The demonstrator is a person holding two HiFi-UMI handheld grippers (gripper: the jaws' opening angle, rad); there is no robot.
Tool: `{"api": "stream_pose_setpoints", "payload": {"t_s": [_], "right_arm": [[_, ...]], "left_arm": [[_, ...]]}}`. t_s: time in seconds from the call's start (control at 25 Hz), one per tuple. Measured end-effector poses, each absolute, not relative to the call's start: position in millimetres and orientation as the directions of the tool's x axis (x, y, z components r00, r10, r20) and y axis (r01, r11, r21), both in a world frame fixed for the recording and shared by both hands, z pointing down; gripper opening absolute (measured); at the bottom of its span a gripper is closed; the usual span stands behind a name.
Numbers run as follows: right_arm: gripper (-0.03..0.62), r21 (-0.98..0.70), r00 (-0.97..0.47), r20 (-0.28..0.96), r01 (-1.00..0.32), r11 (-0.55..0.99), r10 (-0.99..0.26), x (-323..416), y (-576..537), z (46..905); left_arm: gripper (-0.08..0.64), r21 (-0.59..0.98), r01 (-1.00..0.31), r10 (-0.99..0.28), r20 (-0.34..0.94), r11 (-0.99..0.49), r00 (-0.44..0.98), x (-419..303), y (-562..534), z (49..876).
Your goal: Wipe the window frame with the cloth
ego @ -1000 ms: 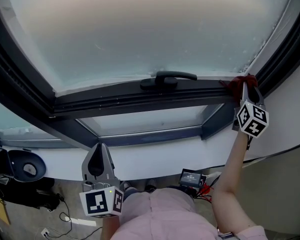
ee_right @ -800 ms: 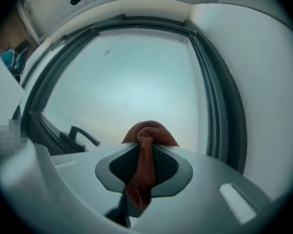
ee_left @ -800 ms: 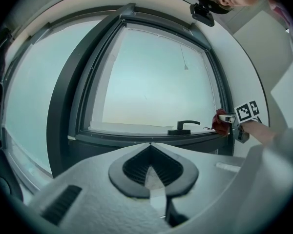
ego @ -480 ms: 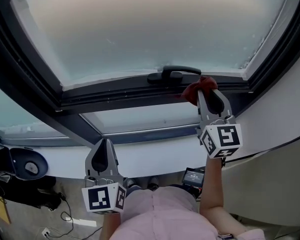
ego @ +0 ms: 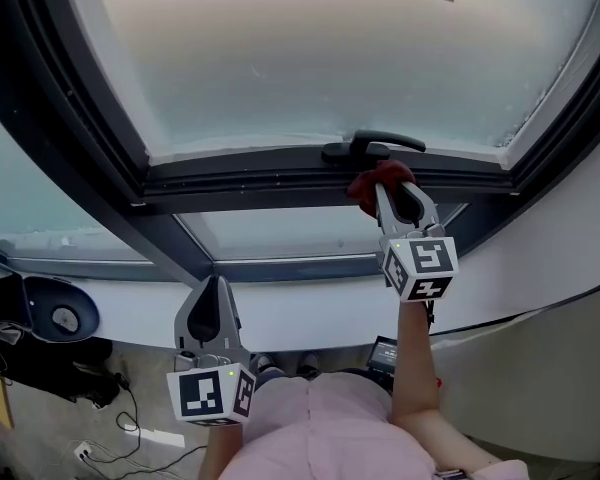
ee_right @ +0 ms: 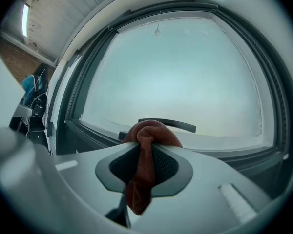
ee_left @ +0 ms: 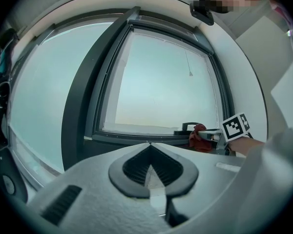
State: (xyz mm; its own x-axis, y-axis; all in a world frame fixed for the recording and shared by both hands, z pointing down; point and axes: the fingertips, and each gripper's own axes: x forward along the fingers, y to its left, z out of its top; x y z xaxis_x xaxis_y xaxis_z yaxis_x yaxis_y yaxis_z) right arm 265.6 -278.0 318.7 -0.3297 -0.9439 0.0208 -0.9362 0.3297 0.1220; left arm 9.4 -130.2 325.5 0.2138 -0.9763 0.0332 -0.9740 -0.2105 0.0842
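Frosted glass fills the upper picture, and my right tongs (ego: pixel 386 192) pinch the red cloth (ego: pixel 370 182) on the window frame (ego: pixel 240 181), whose rail runs left-right, while my left tongs (ego: pixel 213 284) hang pressed together at lower left.

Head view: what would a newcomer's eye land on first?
The red cloth, pinched in the right gripper, sits at the dark window frame just below the black handle. Next, the left gripper hangs low near the person's body, shut and empty.

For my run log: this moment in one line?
right gripper: shut on dark red cloth, at dark grey window frame below black handle | left gripper: shut, empty, low
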Motion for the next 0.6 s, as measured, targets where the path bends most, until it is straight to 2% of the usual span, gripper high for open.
{"api": "stream_pose_setpoints", "payload": {"t_s": [0.6], "right_arm": [[0.07, 0.101, -0.279, 0.01, -0.955, 0.279, -0.96, 311.2, -278.6, 320.0]], "left_arm": [[-0.003, 0.079, -0.973, -0.973, 0.061, -0.216, 0.221, 23.5, -127.1, 334.8]]}}
